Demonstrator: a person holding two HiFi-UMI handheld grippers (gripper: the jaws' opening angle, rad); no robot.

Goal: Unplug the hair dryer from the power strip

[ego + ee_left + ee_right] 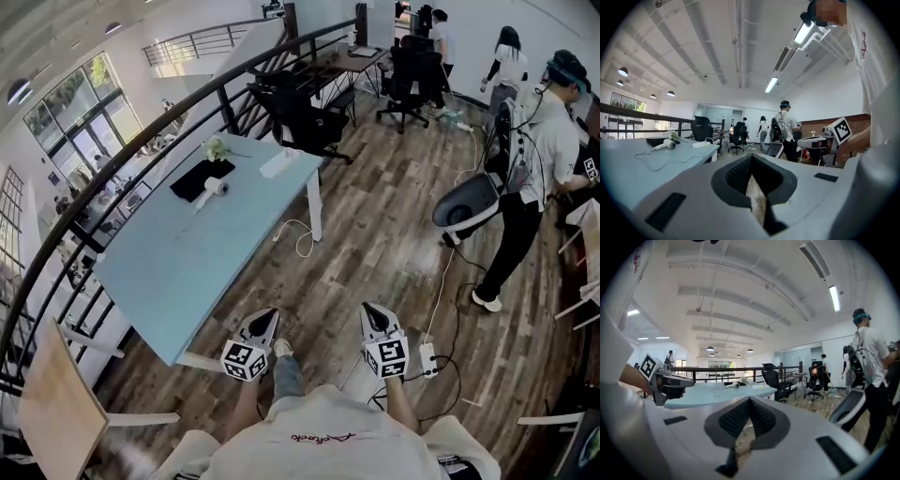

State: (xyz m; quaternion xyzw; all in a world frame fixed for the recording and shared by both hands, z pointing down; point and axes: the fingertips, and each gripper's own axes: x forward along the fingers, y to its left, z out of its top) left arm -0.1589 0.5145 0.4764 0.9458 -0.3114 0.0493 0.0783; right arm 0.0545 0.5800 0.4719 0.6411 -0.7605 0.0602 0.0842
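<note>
A white hair dryer (215, 187) lies at the far end of the light blue table (178, 272), beside a black mat (195, 178). Its cord trails across the tabletop. A white power strip (279, 163) lies near the table's far right corner. Both grippers are held off the table's near end, over the wooden floor. My left gripper (266, 319) is shut with nothing in it, and so is my right gripper (374, 311). In the left gripper view the hair dryer (669, 145) and the power strip (700, 145) lie far ahead. The right gripper view shows the hair dryer (735, 385) small and distant.
Black office chairs (305, 117) stand past the table along a dark railing (141, 150). A person in a white shirt (539, 159) stands at the right by a grey chair (466, 204). A floor socket block (428, 357) with cables lies by my right foot. A wooden tabletop (56, 408) sits at the lower left.
</note>
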